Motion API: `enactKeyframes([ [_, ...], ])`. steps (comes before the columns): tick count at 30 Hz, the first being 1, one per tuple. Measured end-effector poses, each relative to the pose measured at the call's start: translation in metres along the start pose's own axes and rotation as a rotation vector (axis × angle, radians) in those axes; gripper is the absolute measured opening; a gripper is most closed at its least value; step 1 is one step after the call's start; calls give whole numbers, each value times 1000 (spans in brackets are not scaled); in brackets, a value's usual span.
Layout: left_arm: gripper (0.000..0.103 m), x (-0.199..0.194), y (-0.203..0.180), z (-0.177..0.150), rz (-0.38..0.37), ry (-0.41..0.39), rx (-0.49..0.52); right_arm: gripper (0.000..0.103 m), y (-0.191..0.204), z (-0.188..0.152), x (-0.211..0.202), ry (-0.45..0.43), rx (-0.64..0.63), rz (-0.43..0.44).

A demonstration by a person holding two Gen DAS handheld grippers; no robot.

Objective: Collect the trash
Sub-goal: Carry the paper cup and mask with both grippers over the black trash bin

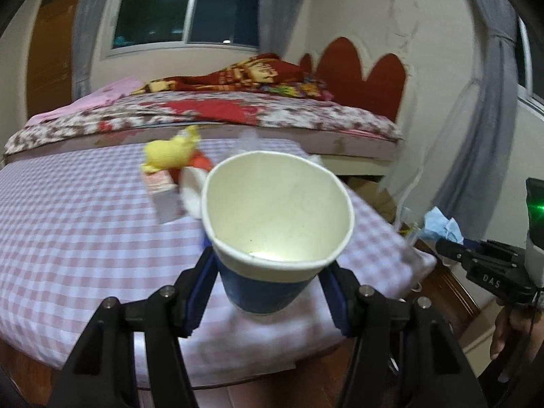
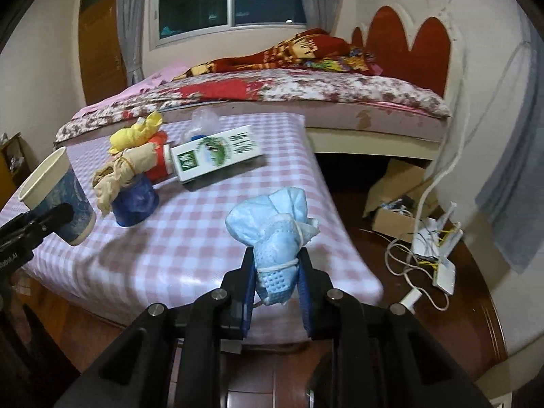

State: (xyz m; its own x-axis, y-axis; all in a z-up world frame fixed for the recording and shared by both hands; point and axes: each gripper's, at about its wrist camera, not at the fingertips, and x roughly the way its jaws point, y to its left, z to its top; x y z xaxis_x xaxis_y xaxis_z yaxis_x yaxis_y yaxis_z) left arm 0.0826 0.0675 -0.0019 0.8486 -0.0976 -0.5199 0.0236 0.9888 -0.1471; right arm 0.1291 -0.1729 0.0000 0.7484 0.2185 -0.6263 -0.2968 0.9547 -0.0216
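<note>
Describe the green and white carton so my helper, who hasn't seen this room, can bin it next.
On the pink checked table at the foot of the bed, look toward the far end. The carton lies flat beside the bundled rags: the only boxy, printed item, white with green lettering and a landscape picture.

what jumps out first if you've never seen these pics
The blue-and-white paper cup, empty, clamped in the left gripper above the checked tablecloth. In the right wrist view, the right gripper pinches a balled blue face mask, with more trash on the table behind, including a green-and-white carton.
</note>
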Motion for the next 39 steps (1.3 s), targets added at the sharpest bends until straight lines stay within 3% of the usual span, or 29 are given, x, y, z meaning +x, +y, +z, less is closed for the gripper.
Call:
enactKeyframes([
  [18, 60, 15, -119, -23, -249, 72, 173, 24, -84, -48, -39, 40, 124, -99],
  [39, 60, 33, -214, -69, -413, 216, 311, 24, -145, -126, -60, 149, 215, -158],
])
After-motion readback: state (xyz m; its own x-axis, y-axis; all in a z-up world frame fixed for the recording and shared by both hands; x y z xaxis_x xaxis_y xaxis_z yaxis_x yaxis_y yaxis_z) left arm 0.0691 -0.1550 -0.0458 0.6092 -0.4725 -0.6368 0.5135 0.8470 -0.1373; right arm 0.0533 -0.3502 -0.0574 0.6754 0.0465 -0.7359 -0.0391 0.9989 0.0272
